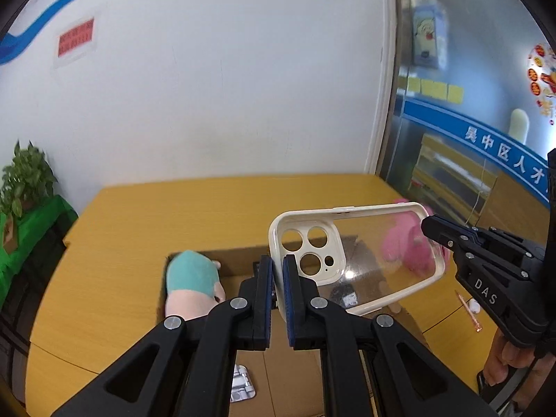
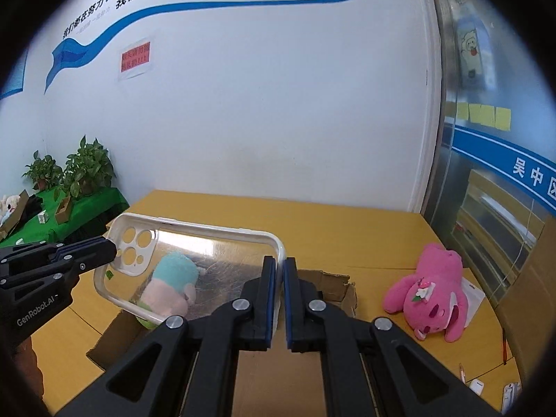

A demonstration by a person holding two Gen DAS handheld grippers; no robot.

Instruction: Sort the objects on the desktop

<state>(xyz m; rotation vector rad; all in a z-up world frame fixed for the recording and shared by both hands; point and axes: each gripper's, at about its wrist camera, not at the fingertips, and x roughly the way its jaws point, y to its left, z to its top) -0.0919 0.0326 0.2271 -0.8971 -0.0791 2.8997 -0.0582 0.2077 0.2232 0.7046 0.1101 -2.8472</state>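
Observation:
A clear phone case with a cream rim (image 1: 361, 257) (image 2: 194, 264) hangs in the air over an open cardboard box (image 1: 358, 243) (image 2: 333, 285). My left gripper (image 1: 277, 274) is shut on its camera-hole end. My right gripper (image 2: 280, 274) is shut on the opposite end; it also shows at the right of the left wrist view (image 1: 431, 227). A teal and pink plush (image 1: 193, 283) (image 2: 172, 286) lies in the box. A pink plush bear (image 2: 431, 293) (image 1: 406, 243) lies on the yellow table to the right of the box.
The table (image 1: 139, 243) (image 2: 333, 222) meets a white wall at the back and a glass partition (image 2: 493, 160) on the right. A pen (image 1: 469, 311) and small white items (image 2: 477, 385) lie at the right front. A blister pack (image 1: 241, 382) lies in the box. Plants (image 2: 69, 170) stand far left.

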